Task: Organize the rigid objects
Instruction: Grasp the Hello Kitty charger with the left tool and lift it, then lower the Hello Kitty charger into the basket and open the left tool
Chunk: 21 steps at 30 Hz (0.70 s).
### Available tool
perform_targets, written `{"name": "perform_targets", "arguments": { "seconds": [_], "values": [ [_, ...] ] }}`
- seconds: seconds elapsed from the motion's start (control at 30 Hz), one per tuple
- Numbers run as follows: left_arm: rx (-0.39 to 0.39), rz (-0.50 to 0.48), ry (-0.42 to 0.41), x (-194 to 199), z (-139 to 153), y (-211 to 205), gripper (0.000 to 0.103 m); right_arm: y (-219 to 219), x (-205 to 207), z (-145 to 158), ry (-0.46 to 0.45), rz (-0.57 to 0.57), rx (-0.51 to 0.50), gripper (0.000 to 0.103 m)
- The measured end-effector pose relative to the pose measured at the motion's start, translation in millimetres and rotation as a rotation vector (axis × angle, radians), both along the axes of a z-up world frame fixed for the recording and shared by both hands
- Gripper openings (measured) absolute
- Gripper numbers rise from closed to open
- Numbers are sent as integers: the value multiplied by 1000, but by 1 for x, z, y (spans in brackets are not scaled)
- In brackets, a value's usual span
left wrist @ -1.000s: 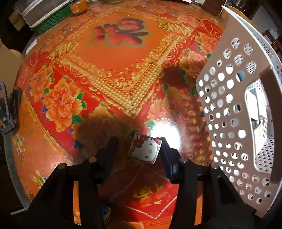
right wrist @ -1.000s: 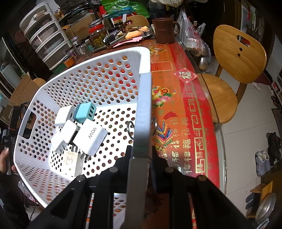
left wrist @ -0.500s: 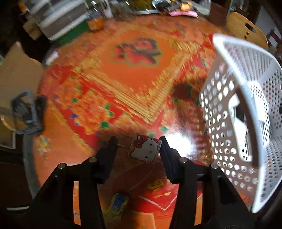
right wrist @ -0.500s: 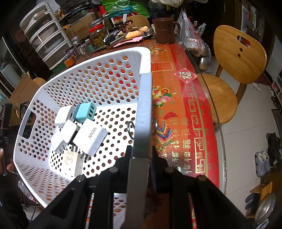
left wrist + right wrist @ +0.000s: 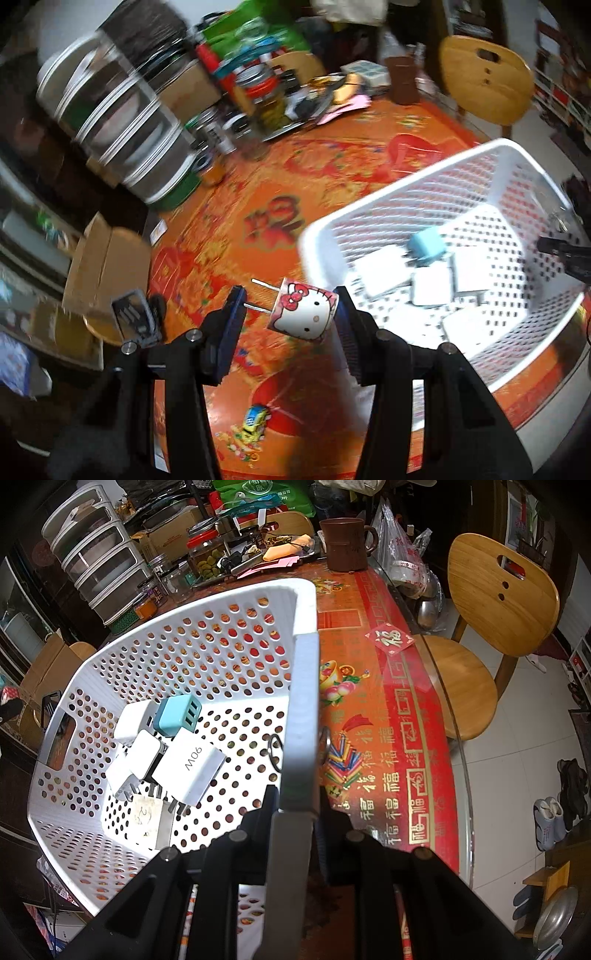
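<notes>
My left gripper (image 5: 290, 317) is shut on a Hello Kitty plug charger (image 5: 303, 314), pinched between the prongs and the body, and holds it in the air above the red table, just left of the white perforated basket (image 5: 369, 206). The basket holds several white chargers (image 5: 188, 768) and a teal one (image 5: 177, 716); the teal one also shows in the left wrist view (image 5: 426, 245). My right gripper (image 5: 297, 801) is shut on the basket's rim (image 5: 301, 716).
A small yellow toy car (image 5: 255, 421) lies on the table below the left gripper. Plastic drawers (image 5: 96, 557), jars and clutter stand at the table's far side, with a brown mug (image 5: 347, 544). A wooden chair (image 5: 495, 627) stands to the right. A cardboard box (image 5: 103, 266) is at left.
My left gripper has lifted the Hello Kitty charger off the table and swung toward the basket. The right gripper and basket have not moved.
</notes>
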State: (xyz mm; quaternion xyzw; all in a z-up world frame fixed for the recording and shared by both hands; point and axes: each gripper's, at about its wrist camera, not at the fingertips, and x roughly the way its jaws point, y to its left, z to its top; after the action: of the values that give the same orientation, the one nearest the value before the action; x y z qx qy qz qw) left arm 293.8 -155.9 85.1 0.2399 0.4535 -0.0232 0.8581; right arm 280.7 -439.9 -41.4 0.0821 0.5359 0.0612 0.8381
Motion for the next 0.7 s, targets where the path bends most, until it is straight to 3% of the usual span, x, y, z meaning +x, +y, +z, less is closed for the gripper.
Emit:
{"name": "perform_targets", "arguments": {
  "seconds": [0.27,0.7],
  "values": [
    [120,-103,71,0,-49,-104,46,0,0,0,-2,-1,0,18],
    [155,-132,177,13,-113,-136,46,0,0,1,-1,-1,-1,18]
  ]
}}
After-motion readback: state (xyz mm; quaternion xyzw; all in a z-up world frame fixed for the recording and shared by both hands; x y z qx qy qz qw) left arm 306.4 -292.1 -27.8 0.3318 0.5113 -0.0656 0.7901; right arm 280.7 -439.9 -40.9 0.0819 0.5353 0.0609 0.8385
